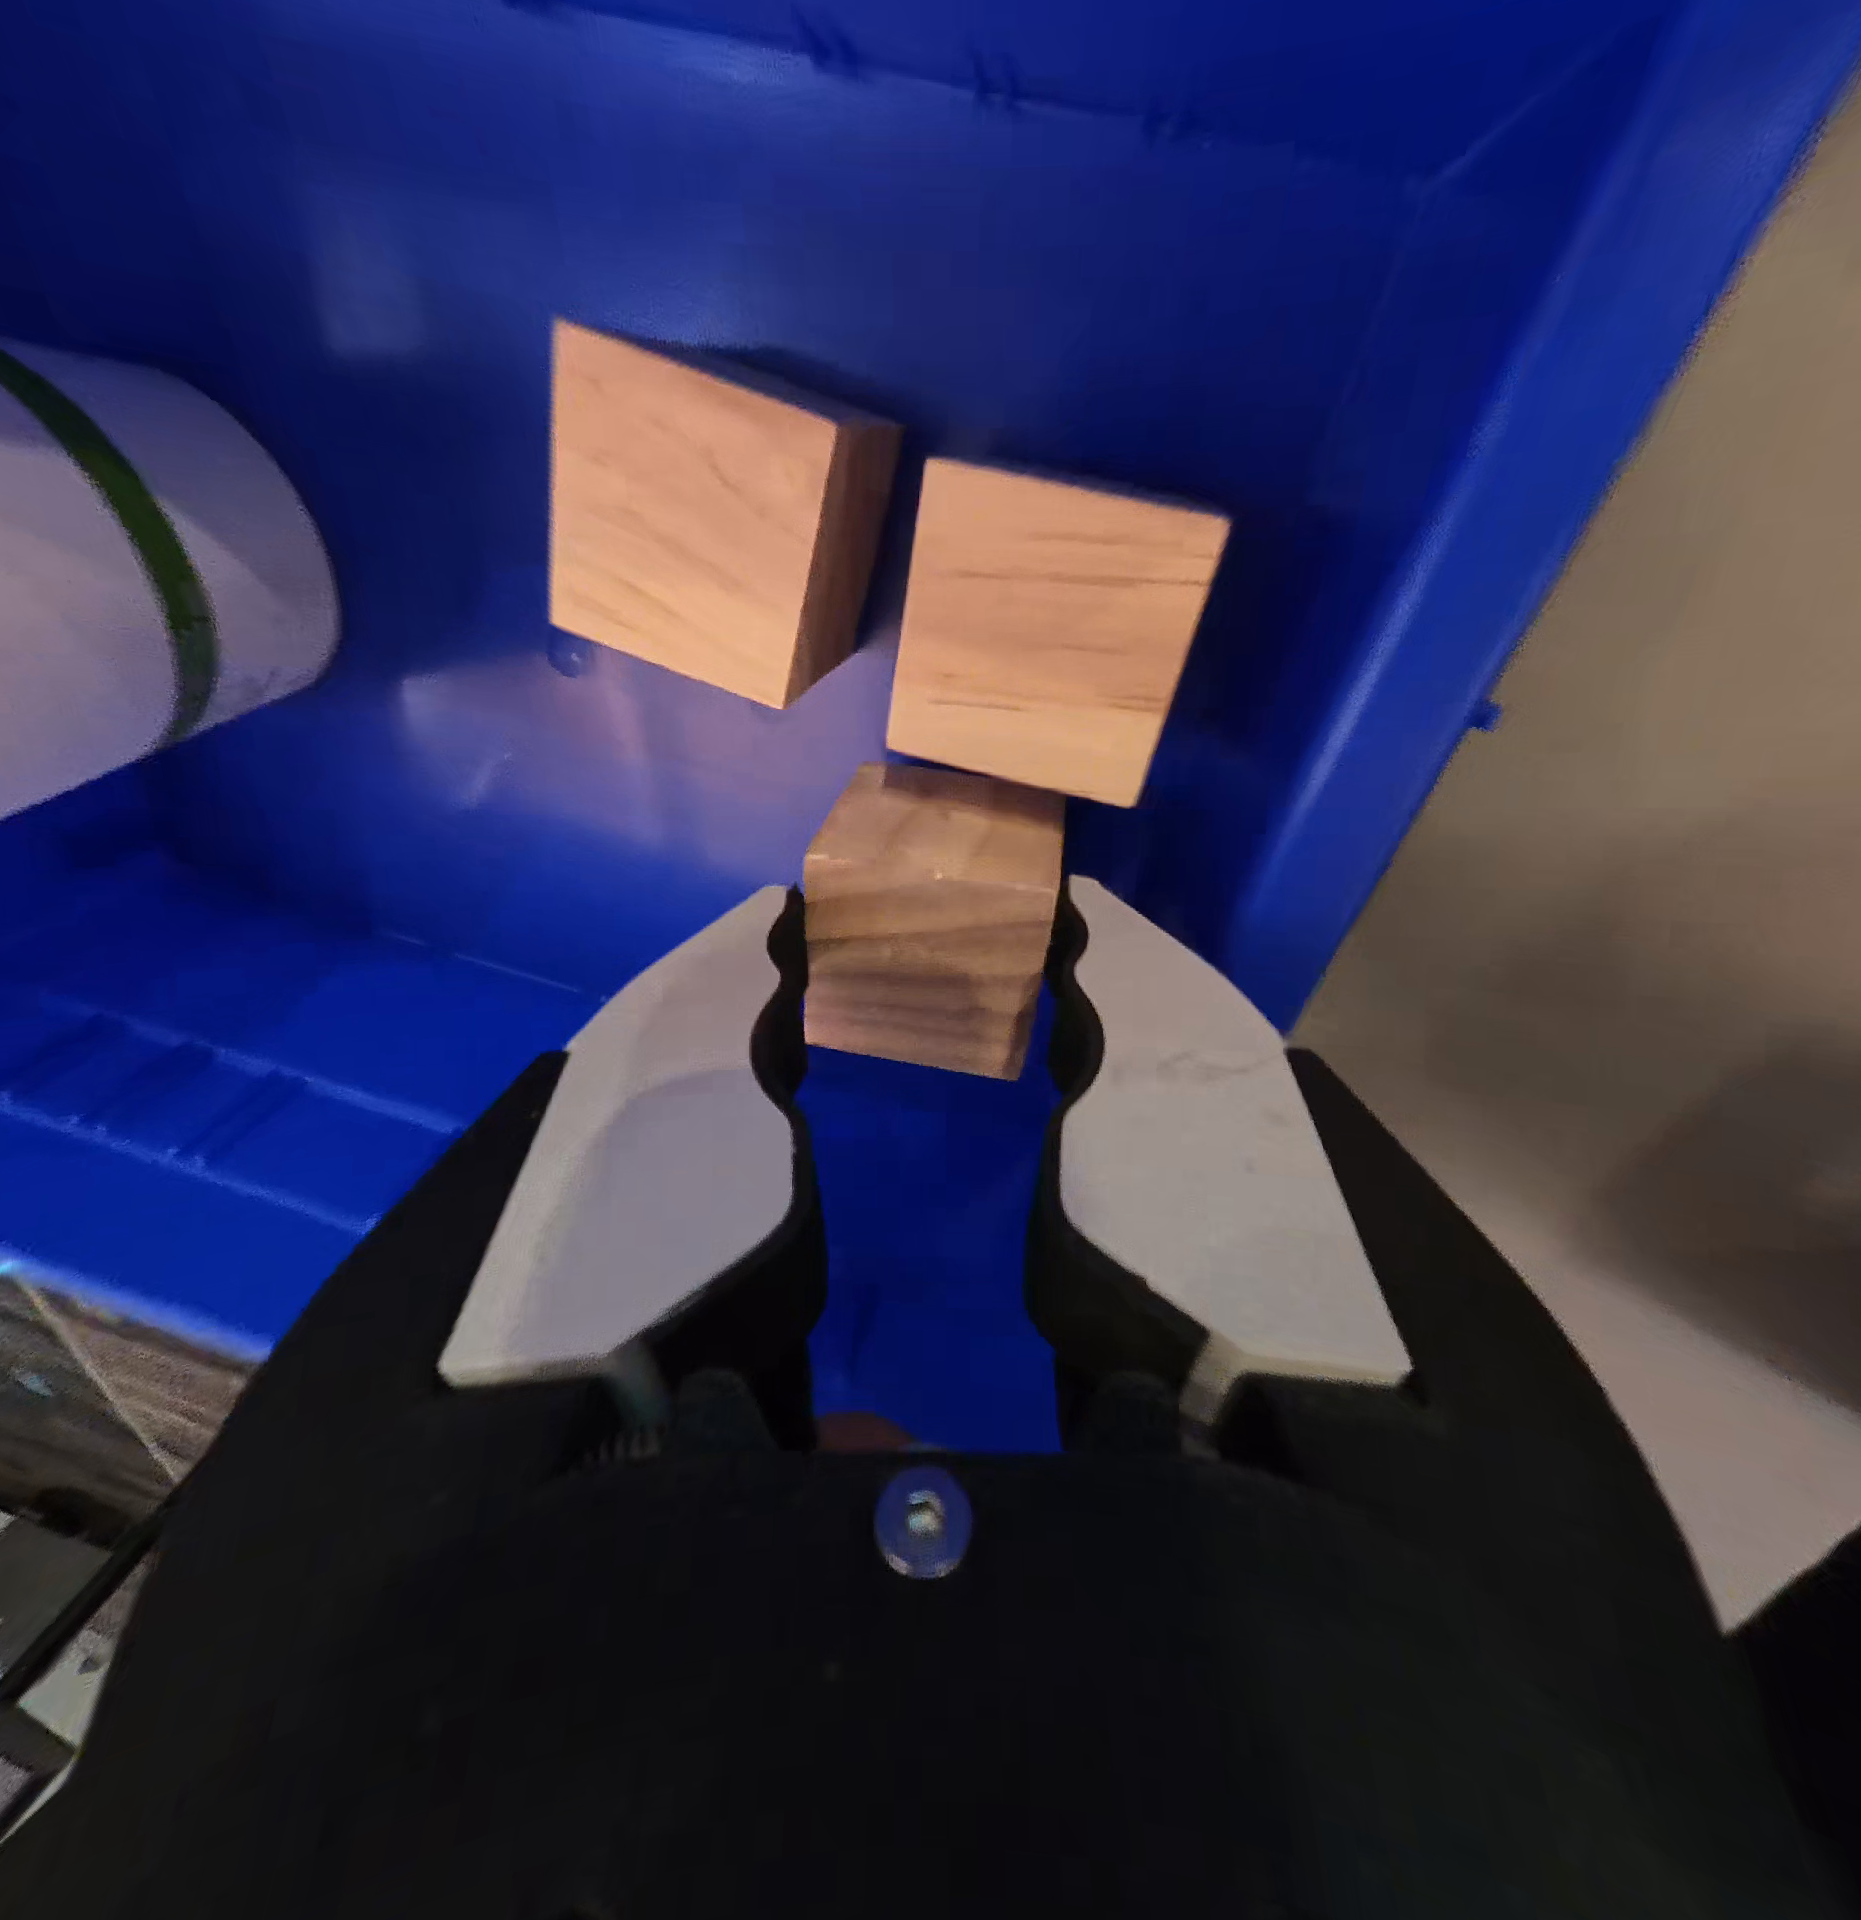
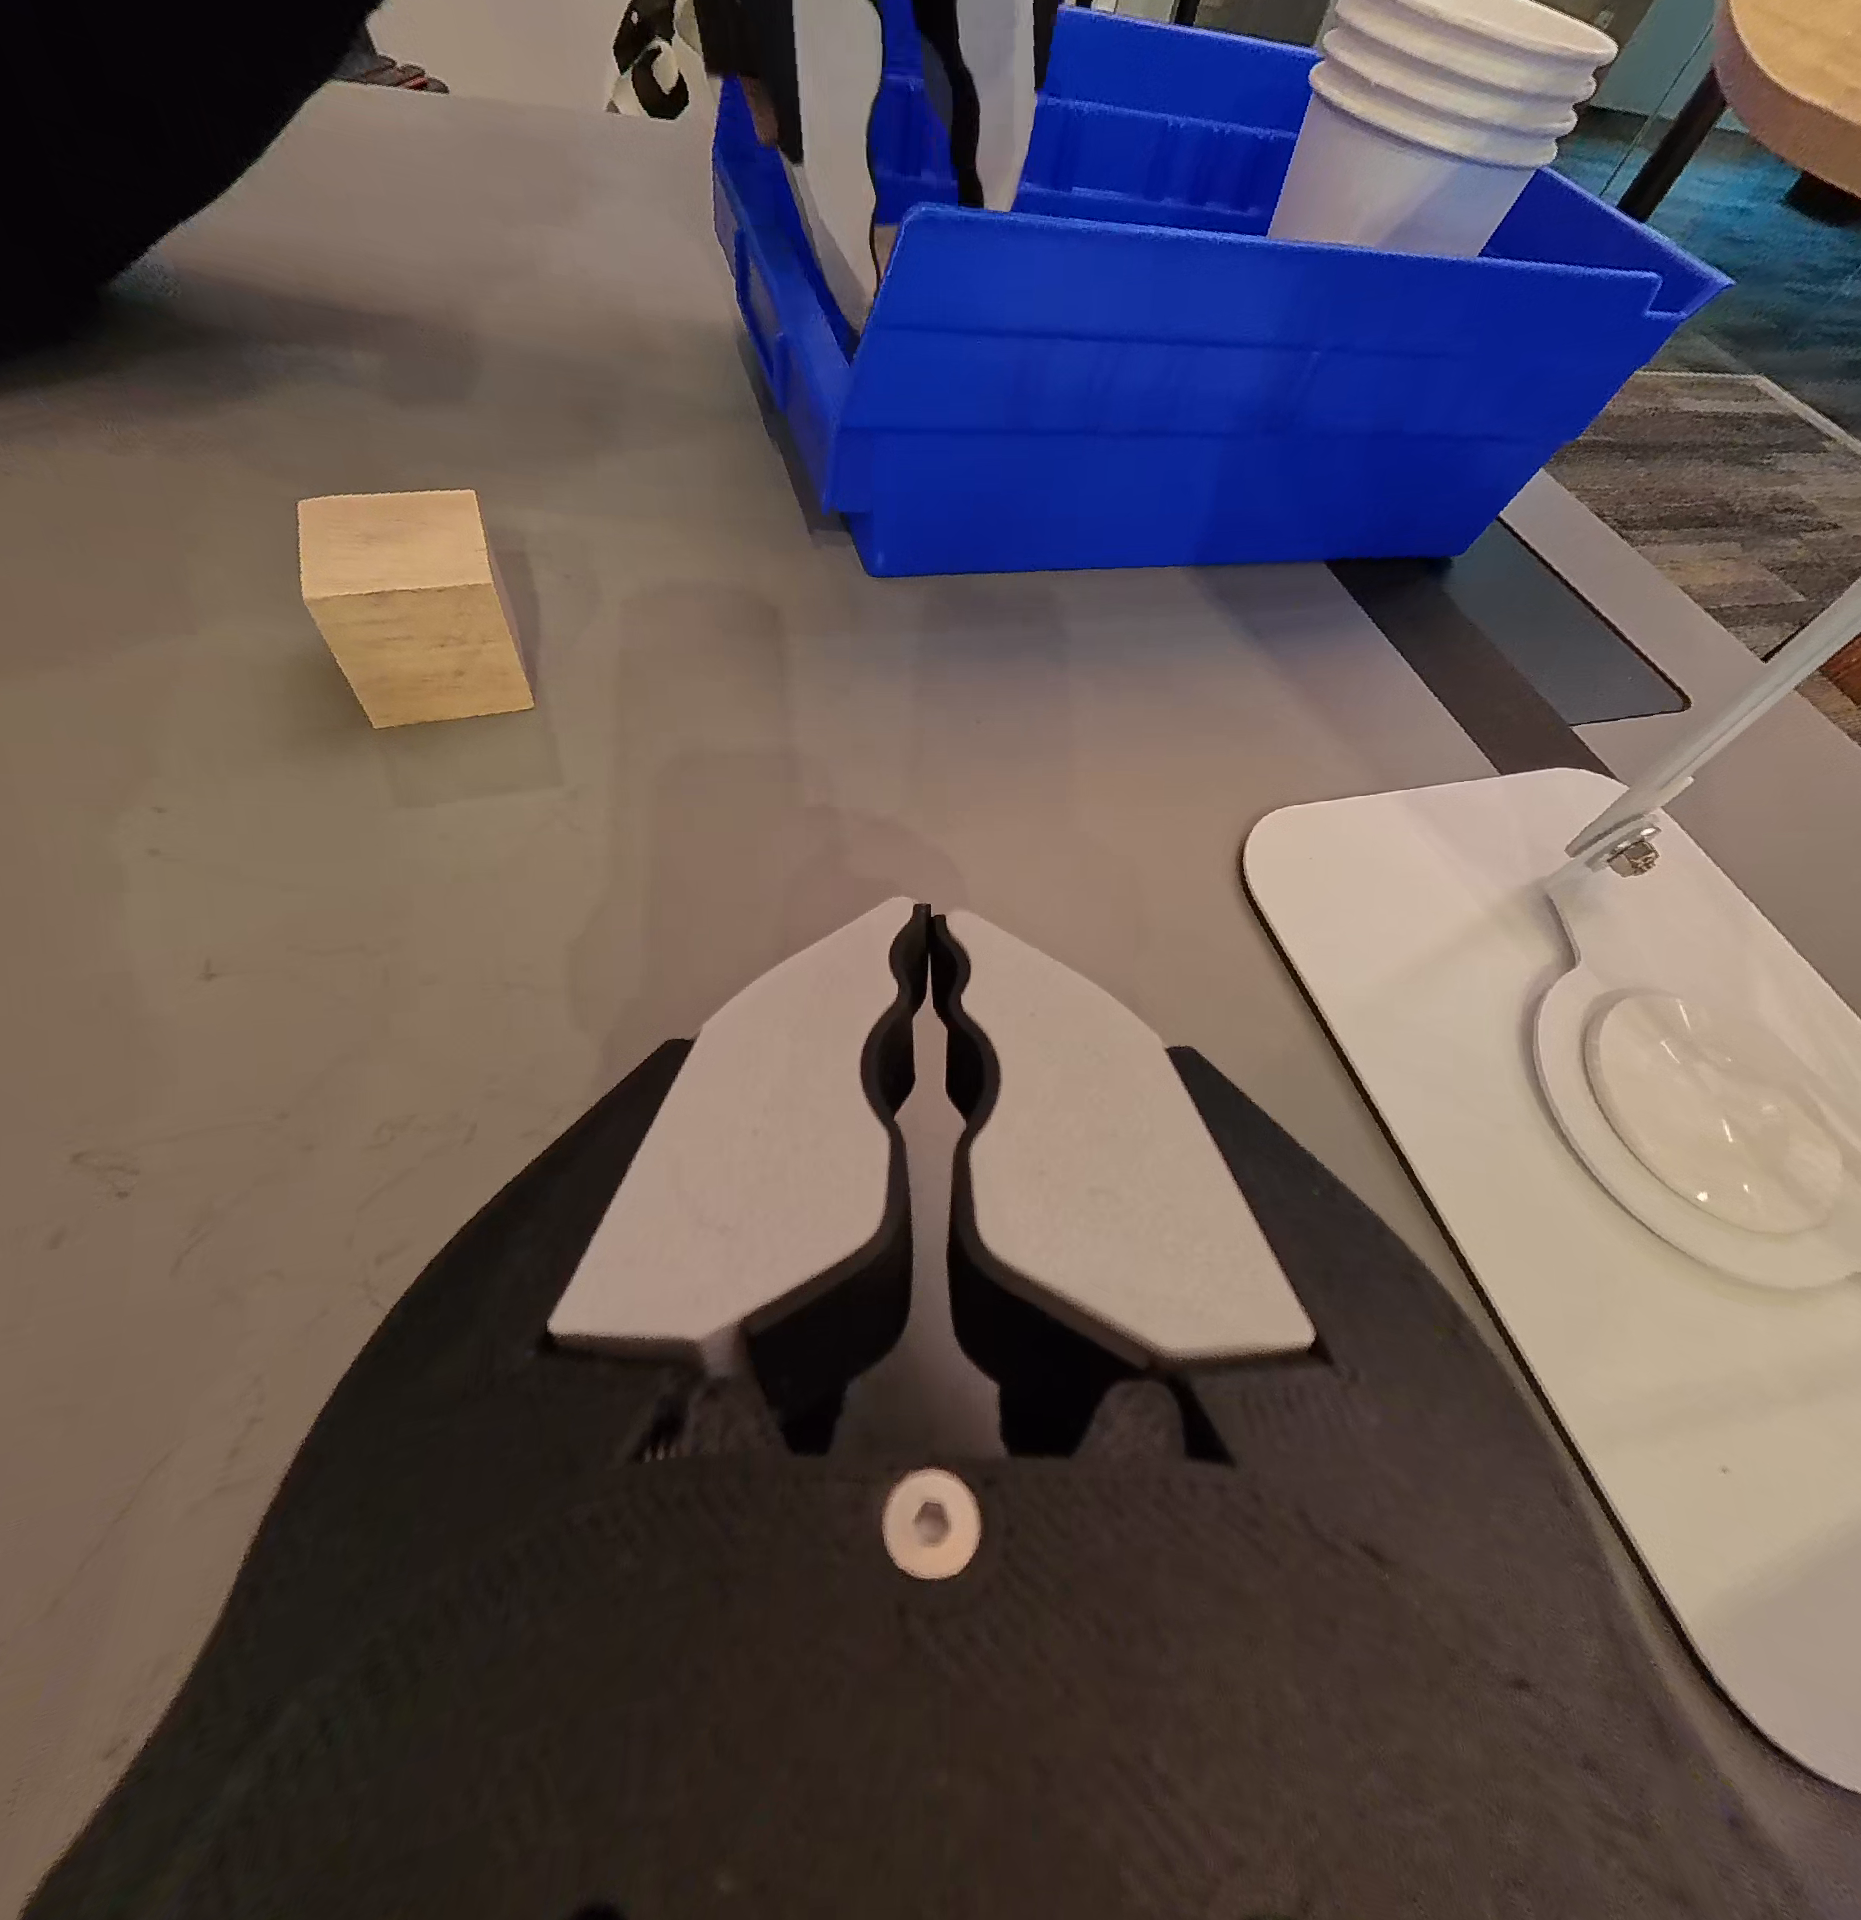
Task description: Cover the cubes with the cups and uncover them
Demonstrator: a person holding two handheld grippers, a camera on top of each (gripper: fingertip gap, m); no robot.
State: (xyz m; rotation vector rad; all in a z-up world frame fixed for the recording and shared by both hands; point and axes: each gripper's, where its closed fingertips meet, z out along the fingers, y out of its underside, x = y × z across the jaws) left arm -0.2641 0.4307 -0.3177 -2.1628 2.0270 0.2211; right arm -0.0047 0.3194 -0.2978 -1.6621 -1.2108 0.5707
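Cups (image 1: 126, 582) in a white stack with a green band lie at the far left of the left wrist view, inside the blue bin (image 1: 1009, 208). Right of them, two pale wooden cubes rest on the bin floor, the left cube (image 1: 697, 509) just beside the right cube (image 1: 1051, 623). Below these, the left tool (image 1: 931, 925) is closed on a darker cube (image 1: 926, 935), its two tips pressed to opposite faces, the block held above the bin floor.

On the grey surface (image 2: 230, 987) in the right wrist view, a lone pale cube (image 2: 412, 608) stands at the left, well apart from everything else. In the middle, the right tool (image 2: 931, 920) hovers over the surface with its tips together and nothing between them. Beyond it sits the blue bin (image 2: 1165, 436), with part of the left tool (image 2: 936, 104) reaching down into it and the stacked white cups (image 2: 1425, 145) leaning at its right end. At the far right, a white stand base (image 2: 1425, 987) lies flat on the surface, a slim rod rising from it.
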